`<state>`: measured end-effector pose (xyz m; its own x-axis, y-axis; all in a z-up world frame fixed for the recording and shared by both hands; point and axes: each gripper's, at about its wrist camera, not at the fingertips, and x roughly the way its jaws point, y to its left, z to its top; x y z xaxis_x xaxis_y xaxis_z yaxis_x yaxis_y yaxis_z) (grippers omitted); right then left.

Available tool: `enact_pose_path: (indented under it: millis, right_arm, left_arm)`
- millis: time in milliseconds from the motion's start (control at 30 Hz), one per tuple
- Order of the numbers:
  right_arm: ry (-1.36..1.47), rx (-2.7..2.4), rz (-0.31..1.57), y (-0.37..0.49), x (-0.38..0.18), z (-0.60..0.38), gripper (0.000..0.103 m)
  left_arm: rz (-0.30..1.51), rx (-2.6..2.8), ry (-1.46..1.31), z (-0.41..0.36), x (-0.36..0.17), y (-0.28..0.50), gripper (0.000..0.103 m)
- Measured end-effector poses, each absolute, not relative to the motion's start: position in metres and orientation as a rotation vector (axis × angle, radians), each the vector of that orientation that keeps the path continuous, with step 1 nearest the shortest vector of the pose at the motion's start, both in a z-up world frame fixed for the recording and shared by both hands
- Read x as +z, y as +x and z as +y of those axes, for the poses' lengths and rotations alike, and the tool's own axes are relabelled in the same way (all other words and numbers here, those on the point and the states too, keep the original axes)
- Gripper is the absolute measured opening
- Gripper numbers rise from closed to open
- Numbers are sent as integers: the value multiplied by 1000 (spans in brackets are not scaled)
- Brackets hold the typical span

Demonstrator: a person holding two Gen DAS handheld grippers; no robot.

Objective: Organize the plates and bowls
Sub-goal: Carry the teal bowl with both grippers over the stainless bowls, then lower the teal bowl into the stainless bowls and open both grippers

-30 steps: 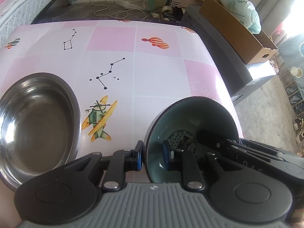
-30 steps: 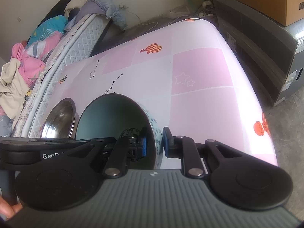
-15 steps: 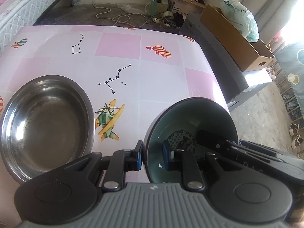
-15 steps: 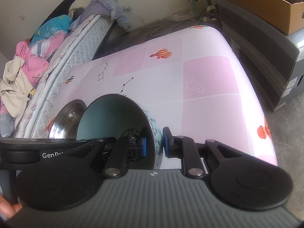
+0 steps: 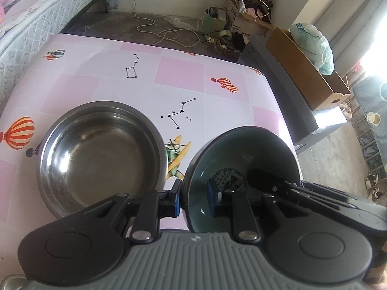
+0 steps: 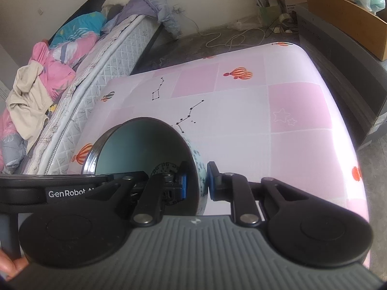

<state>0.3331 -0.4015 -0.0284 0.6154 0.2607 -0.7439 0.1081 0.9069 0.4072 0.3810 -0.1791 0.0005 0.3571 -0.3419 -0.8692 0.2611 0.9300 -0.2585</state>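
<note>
Over the last second the teal ceramic bowl (image 5: 241, 159) had been lifted off the table (image 5: 217, 101) and carried toward the steel bowl (image 5: 96, 154) — in the left wrist view the steel bowl had slid from the frame's left edge toward its middle, and more of the table and the floor beyond had come into sight. That suggested the carry was under way, with the ceramic bowl likely meant to nest inside the steel one, though it was not yet over it.

Both grippers held the ceramic bowl by its rim, on opposite sides. The left gripper (image 5: 193, 201) had its fingers narrowed onto the wall, one blue pad outside and one inside. The right gripper (image 6: 196, 181) did the same at its side, one pad in the teal interior and the other against the patterned outer wall. Neither grip had shifted during the lift.

The bowl hung tilted, its mouth facing partly away from the cameras, just beside the steel bowl's rim — which sat flat on the pink patterned table.
</note>
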Motion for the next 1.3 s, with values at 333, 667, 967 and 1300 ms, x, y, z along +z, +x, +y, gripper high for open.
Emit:
enact_pose_path:
  millis: [333, 667, 967, 1300]
  right_arm:
    - [423, 170, 924, 352, -14, -337, 16]
    - [413, 250, 944, 390, -12, -270, 16]
    - [403, 243, 994, 425, -42, -254, 17]
    - [376, 219, 998, 436, -67, -258, 17]
  left_arm:
    - [1127, -313, -128, -112, 9, 385, 22]
    - [1133, -228, -152, -56, 4, 403, 22]
    - [1167, -206, -146, -54, -24, 420, 24]
    - [1198, -196, -133, -64, -45, 428, 24]
